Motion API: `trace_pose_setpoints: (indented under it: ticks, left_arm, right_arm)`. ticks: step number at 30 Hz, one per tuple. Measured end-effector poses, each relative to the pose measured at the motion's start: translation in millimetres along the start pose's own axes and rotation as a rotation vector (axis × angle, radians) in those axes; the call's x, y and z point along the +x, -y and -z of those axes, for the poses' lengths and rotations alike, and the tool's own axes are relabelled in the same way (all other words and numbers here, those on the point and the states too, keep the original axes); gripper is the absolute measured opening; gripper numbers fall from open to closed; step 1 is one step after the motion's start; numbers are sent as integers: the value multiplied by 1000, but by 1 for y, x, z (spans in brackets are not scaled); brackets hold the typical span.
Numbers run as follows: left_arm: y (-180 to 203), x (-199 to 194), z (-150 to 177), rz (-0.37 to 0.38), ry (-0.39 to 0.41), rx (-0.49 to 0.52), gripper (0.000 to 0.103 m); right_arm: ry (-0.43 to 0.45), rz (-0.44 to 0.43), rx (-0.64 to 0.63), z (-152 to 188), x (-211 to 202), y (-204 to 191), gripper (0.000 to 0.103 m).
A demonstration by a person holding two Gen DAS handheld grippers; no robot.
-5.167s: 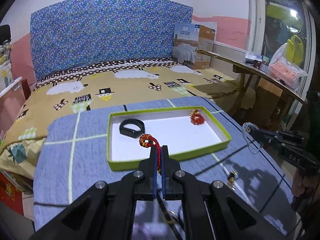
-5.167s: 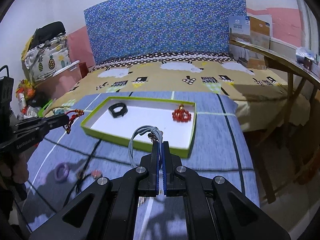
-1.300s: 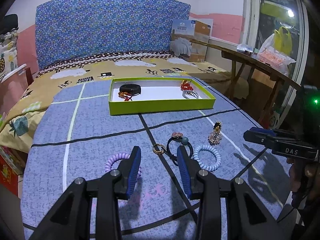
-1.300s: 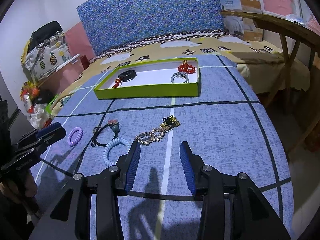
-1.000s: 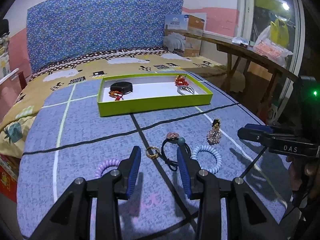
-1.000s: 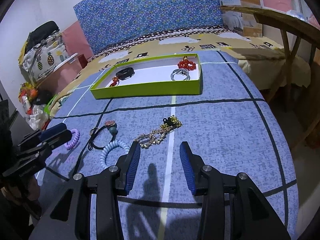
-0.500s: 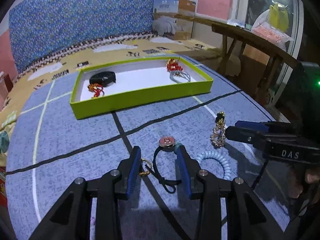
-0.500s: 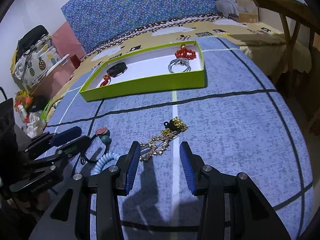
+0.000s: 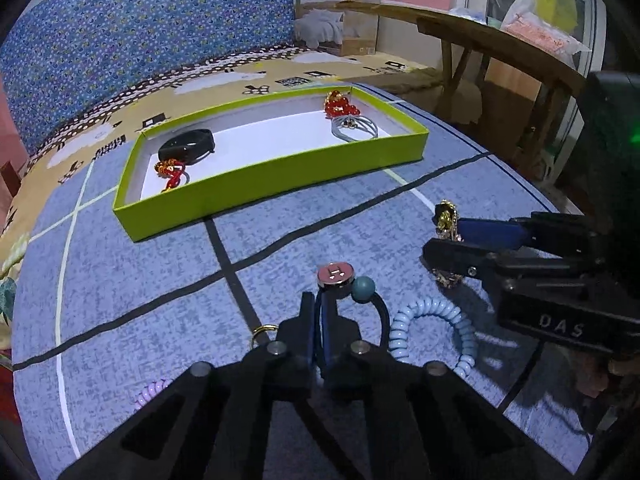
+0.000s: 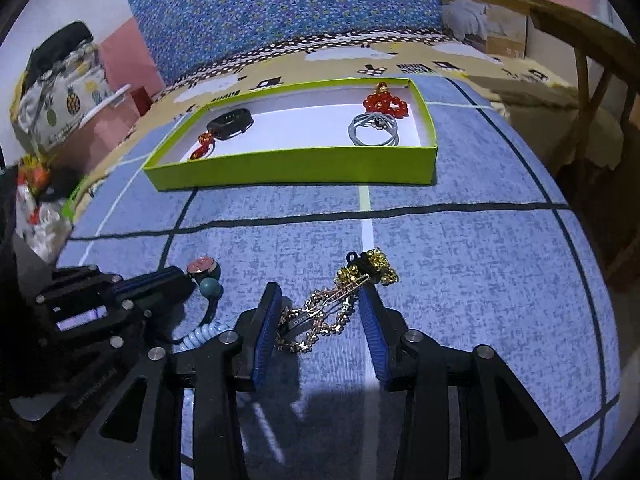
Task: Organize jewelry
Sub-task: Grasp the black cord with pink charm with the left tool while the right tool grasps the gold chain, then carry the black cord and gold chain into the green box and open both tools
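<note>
Blue-grey checked fabric point(image 9: 120, 280) covers the surface we work on. From the left wrist view, our left gripper point(image 9: 318, 312) has its blue-padded fingers pressed together on the black hair tie point(image 9: 380, 308), just behind its round pink charm point(image 9: 335, 274) and teal bead point(image 9: 363, 289). A pale blue spiral hair tie point(image 9: 440, 320) lies just to the right, a small gold ring point(image 9: 262, 330) just to the left, and a lilac spiral tie point(image 9: 154, 392) peeks out near the left edge of our gripper body. Farther off sits the green-walled tray point(image 9: 280, 184), holding a black band point(image 9: 186, 146) and a red-and-gold knot point(image 9: 172, 172) at its left end, a red bead bracelet point(image 9: 340, 106) and grey cords point(image 9: 354, 130) at its right. On the right, our right gripper point(image 9: 452, 240) carries the white letters "DAS" on its body, its fingers either side of a gold piece point(image 9: 446, 216). On the far cardboard box point(image 9: 340, 12) we read "WOOL QUILT".

From the right wrist view, the right gripper point(image 10: 320, 304) has its fingers spread apart, straddling the gold hair clip point(image 10: 336, 304) that lies on the fabric, touching neither pad as far as we can tell. The clip's bar carries tiny lettering too small to read. The left gripper point(image 10: 176, 276) sits at the left by the pink charm. The tray point(image 10: 296, 168) lies beyond.
</note>
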State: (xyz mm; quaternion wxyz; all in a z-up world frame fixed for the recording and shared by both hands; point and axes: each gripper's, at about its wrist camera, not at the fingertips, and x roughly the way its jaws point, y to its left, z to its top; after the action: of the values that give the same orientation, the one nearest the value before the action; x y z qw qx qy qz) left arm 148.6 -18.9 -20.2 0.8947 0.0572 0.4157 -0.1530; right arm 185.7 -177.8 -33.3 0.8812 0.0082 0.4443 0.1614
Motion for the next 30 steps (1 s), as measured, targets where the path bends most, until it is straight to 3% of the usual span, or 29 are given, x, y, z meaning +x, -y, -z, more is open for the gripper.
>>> trace_pose_setpoints:
  ticks: [5, 6, 30]
  left_arm:
    - [-5, -5, 0, -1, 25, -25, 2]
    - [-6, -6, 0, 0, 29, -29, 2]
    - [-20, -44, -5, 31, 145, -95, 2]
  right_arm:
    - [-3, -2, -22, 5, -6, 4, 36]
    - [-3, -5, -25, 6, -7, 6, 30]
    - [86, -59, -23, 5, -42, 19, 31]
